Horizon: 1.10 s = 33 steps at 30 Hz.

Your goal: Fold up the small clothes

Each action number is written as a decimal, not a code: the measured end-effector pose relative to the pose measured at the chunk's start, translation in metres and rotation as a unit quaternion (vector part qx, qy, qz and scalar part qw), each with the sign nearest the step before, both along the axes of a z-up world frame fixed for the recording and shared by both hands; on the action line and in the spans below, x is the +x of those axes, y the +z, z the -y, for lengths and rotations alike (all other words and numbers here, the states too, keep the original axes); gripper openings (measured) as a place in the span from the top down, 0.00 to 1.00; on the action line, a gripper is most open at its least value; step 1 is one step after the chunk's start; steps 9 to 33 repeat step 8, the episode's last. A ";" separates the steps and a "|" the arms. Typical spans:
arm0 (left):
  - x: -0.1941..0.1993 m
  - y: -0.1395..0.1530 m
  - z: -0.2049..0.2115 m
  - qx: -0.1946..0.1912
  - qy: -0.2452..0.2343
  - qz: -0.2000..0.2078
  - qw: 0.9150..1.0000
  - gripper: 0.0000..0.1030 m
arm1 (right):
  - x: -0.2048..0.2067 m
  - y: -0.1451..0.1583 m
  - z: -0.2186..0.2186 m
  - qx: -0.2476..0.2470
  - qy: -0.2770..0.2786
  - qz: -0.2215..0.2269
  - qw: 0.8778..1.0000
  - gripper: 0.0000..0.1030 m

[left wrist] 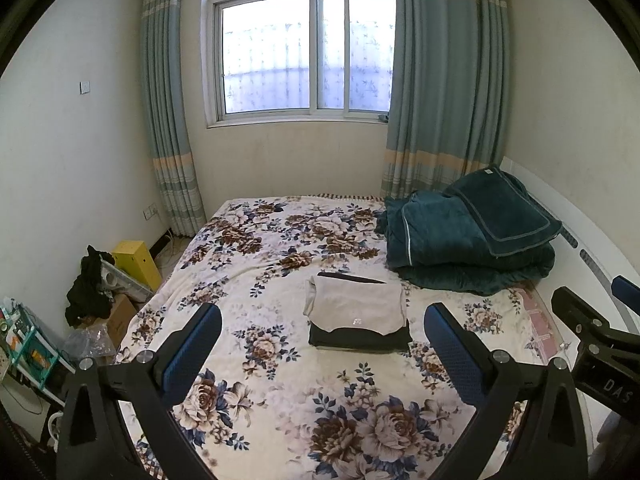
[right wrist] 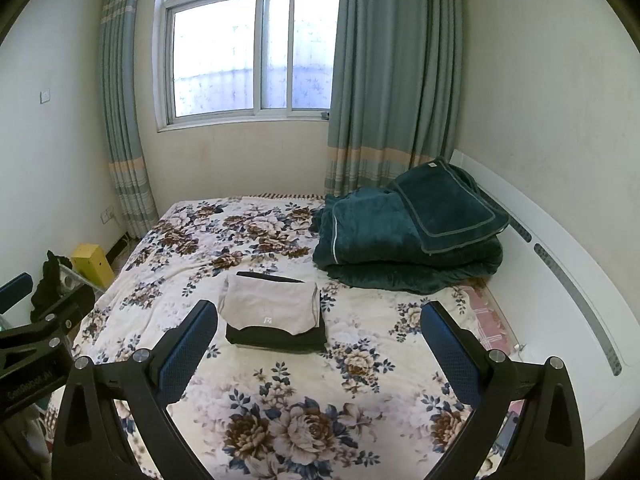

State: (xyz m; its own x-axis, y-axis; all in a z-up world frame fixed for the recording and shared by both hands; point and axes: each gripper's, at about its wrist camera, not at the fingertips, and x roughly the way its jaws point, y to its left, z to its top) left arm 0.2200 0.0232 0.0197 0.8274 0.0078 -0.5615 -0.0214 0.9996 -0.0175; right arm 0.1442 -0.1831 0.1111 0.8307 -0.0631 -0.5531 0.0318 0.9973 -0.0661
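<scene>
A small stack of folded clothes lies on the floral bedspread (left wrist: 280, 400): a folded grey garment (left wrist: 354, 306) on top of a folded black one (left wrist: 360, 338). The same grey garment (right wrist: 270, 304) and black one (right wrist: 276, 336) show in the right wrist view. My left gripper (left wrist: 324, 316) is open and empty, held above the bed short of the stack. My right gripper (right wrist: 318, 314) is open and empty, with the stack just beyond its left finger. The right gripper also shows at the right edge of the left wrist view (left wrist: 592, 320).
A folded dark green quilt and pillow (left wrist: 472, 240) lie at the bed's far right by the white headboard (right wrist: 560, 264). A yellow box (left wrist: 136, 262), black cloth (left wrist: 90, 284) and clutter stand on the floor left of the bed. Window and curtains are behind.
</scene>
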 end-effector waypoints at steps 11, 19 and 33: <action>-0.001 -0.001 -0.001 0.001 0.004 0.003 1.000 0.00 | -0.001 0.002 -0.001 0.000 0.000 0.000 1.000 0.00; -0.001 -0.001 -0.001 0.001 0.004 0.003 1.000 0.00 | -0.001 0.002 -0.001 0.000 0.000 0.000 1.000 0.00; -0.001 -0.001 -0.001 0.001 0.004 0.003 1.000 0.00 | -0.001 0.002 -0.001 0.000 0.000 0.000 1.000 0.00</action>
